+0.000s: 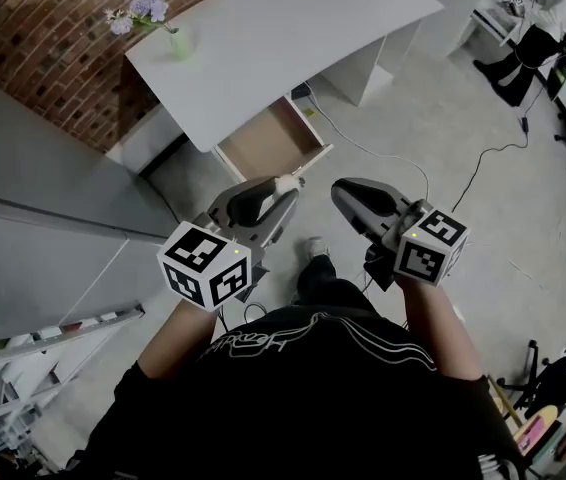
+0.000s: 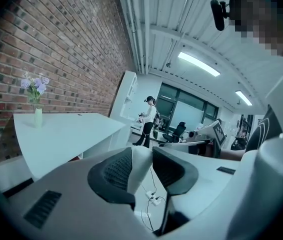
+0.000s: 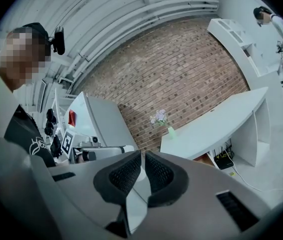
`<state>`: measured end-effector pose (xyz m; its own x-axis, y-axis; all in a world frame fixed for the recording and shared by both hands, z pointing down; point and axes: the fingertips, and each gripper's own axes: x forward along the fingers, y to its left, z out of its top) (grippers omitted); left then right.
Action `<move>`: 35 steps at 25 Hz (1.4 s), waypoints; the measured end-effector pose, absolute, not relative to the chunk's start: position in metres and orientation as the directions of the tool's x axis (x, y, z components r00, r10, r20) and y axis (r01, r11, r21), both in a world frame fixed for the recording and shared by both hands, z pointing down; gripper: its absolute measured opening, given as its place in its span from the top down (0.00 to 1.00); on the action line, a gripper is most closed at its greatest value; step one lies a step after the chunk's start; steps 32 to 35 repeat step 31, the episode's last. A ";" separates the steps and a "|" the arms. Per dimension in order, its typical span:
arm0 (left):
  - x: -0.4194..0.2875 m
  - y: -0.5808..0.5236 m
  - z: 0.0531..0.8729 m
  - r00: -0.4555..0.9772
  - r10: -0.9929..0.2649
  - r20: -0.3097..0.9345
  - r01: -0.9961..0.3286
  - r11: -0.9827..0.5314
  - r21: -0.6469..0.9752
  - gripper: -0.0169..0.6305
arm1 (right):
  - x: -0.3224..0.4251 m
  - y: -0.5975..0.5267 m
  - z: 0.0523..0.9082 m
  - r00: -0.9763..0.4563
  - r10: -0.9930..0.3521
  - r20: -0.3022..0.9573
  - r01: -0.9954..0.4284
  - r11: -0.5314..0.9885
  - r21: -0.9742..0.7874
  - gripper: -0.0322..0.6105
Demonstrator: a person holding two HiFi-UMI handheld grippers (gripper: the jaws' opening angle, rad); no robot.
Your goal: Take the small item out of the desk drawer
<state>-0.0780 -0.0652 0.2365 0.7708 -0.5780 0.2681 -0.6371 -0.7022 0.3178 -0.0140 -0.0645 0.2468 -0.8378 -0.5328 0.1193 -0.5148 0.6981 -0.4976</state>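
My left gripper [image 1: 285, 184] is raised in front of the person's chest, shut on a small white item [image 1: 286, 181] that pokes out at its tip. In the left gripper view that white item [image 2: 142, 160] fills the gap between the two dark pads of the left gripper [image 2: 144, 165]. Beside it, my right gripper [image 1: 343, 194] is held at about the same height with its jaws together and nothing in them; the right gripper view shows the right gripper [image 3: 142, 172] with its pads almost touching. Below, the desk drawer [image 1: 313, 154] stands pulled out under the white desk [image 1: 283, 28], its brown inside bare.
A green vase with purple flowers [image 1: 178, 42] stands on the desk's left end by the brick wall [image 1: 33, 28]. A black cable [image 1: 483, 160] runs across the grey floor. Another person [image 1: 535, 30] stands at a white table far right. A metal rack [image 1: 33, 353] sits at lower left.
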 end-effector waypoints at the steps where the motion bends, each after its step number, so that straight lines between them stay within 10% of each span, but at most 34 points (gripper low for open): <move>1: -0.075 -0.063 0.236 0.773 -0.576 0.268 -0.635 -0.707 0.313 0.75 | -0.012 -0.062 0.246 -0.836 -0.536 0.115 -0.516 0.698 -0.496 0.86; 35: -0.066 -0.050 0.209 0.778 -0.578 0.246 -0.628 -0.729 0.273 0.75 | -0.009 -0.050 0.211 -0.812 -0.575 0.100 -0.555 0.709 -0.434 0.86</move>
